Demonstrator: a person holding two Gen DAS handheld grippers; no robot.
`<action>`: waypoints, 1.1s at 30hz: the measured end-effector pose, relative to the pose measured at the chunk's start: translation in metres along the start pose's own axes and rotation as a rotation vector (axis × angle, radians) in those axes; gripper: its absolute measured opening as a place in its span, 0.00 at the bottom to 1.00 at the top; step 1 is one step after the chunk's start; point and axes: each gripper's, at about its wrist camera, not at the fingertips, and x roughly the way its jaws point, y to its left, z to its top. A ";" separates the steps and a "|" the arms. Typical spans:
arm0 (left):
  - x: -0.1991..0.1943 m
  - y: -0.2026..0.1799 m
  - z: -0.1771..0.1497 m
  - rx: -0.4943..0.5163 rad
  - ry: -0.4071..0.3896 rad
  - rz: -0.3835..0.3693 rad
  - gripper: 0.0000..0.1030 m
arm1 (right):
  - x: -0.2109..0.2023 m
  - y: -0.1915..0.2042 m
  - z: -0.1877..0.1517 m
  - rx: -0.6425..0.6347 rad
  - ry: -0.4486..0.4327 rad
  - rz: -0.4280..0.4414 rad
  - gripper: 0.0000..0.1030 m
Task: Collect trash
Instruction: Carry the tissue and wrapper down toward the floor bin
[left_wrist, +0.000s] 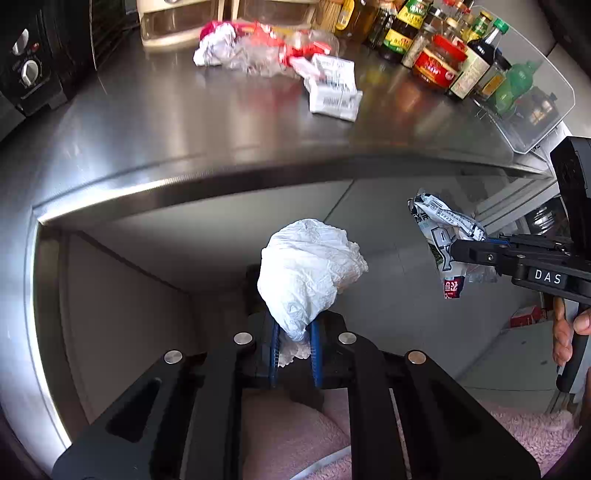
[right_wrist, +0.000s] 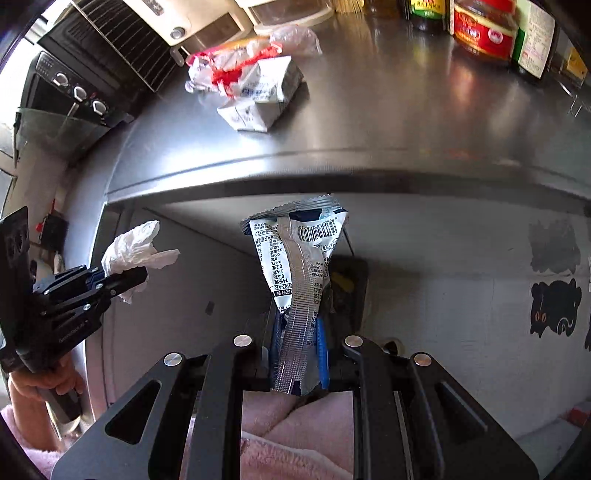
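My left gripper (left_wrist: 294, 345) is shut on a crumpled white tissue (left_wrist: 306, 273), held in front of and below the steel counter's edge. It also shows in the right wrist view (right_wrist: 122, 278) with the tissue (right_wrist: 135, 245). My right gripper (right_wrist: 298, 350) is shut on a crumpled silver-and-white snack wrapper (right_wrist: 299, 258), also below the counter edge; it shows in the left wrist view (left_wrist: 461, 251) with the wrapper (left_wrist: 443, 236). On the counter lie a red-and-white wrapper with clear plastic (left_wrist: 255, 48) and a squashed white carton (left_wrist: 334, 88).
The steel counter (left_wrist: 184, 122) carries sauce bottles and jars (left_wrist: 443, 48) at the back right, a clear plastic tray (left_wrist: 535, 110), cream canisters (left_wrist: 177, 22) at the back, and a black oven (left_wrist: 33, 62) at the left. Cabinet fronts lie below the edge.
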 end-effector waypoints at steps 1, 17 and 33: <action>0.008 -0.001 -0.005 -0.006 0.017 -0.002 0.12 | 0.007 -0.002 -0.005 0.003 0.015 -0.002 0.17; 0.129 -0.001 -0.049 -0.084 0.117 0.014 0.12 | 0.127 -0.030 -0.039 0.099 0.130 -0.003 0.17; 0.220 0.008 -0.044 -0.102 0.224 0.009 0.12 | 0.219 -0.049 -0.036 0.200 0.225 -0.009 0.17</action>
